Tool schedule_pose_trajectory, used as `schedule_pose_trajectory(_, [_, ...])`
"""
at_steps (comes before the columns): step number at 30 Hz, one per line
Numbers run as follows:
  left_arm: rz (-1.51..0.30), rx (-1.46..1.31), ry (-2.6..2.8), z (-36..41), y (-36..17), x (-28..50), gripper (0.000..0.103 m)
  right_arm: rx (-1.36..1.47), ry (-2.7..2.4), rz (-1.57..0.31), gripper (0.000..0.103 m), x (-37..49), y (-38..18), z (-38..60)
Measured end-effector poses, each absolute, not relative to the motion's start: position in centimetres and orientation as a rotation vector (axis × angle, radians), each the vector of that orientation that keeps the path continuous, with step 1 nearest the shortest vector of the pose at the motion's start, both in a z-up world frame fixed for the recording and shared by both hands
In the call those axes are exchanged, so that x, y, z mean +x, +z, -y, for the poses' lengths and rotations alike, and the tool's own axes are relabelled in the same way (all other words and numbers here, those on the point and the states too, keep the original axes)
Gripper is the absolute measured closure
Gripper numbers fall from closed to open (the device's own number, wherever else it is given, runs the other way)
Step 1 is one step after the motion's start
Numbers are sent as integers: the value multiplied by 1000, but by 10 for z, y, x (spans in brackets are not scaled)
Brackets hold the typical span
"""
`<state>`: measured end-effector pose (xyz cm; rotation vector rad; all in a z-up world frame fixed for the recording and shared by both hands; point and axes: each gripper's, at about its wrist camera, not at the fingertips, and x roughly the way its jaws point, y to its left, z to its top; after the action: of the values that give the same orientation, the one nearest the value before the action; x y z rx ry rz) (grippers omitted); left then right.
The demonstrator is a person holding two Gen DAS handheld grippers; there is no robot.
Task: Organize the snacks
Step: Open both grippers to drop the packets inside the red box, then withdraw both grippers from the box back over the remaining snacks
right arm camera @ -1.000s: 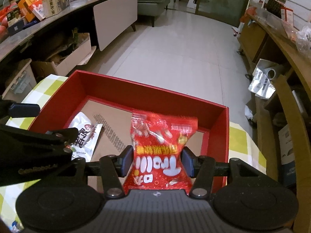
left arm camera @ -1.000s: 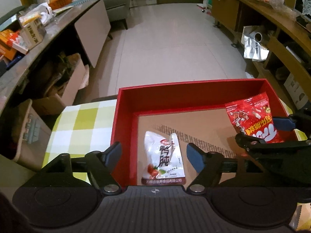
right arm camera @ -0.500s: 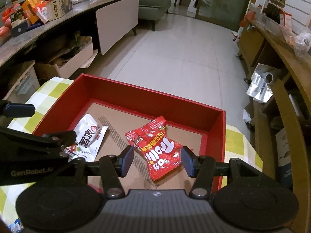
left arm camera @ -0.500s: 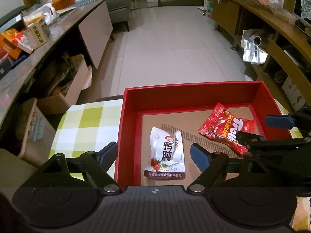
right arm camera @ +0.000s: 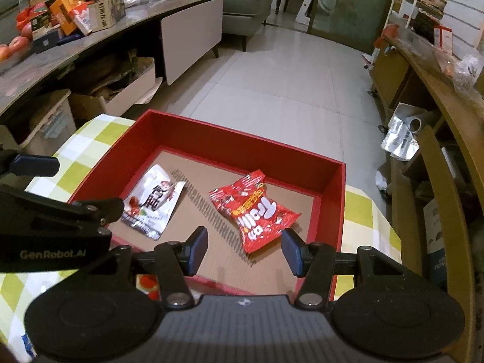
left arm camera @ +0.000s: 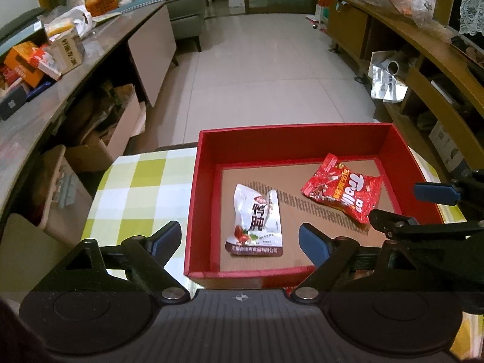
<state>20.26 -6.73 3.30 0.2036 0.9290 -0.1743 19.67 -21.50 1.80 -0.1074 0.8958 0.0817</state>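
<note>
So far: two snacks in red box, centre of frame. White pouch flat on box floor, left side; red bag flat, right side, apart from pouch. Left gripper empty, jaws opening, straddling box's near-left wall. Right gripper empty, jaws parted, above near end of red bag. No further loose snacks identifiable on checked cloth; remaining work unclear.
</note>
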Motion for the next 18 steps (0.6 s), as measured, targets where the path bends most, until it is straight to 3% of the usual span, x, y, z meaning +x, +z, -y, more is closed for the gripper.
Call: schedule_pose_trajectory(18, [-970,206,-179,53,27,170,12,-147,128,-938,42,159,14,201])
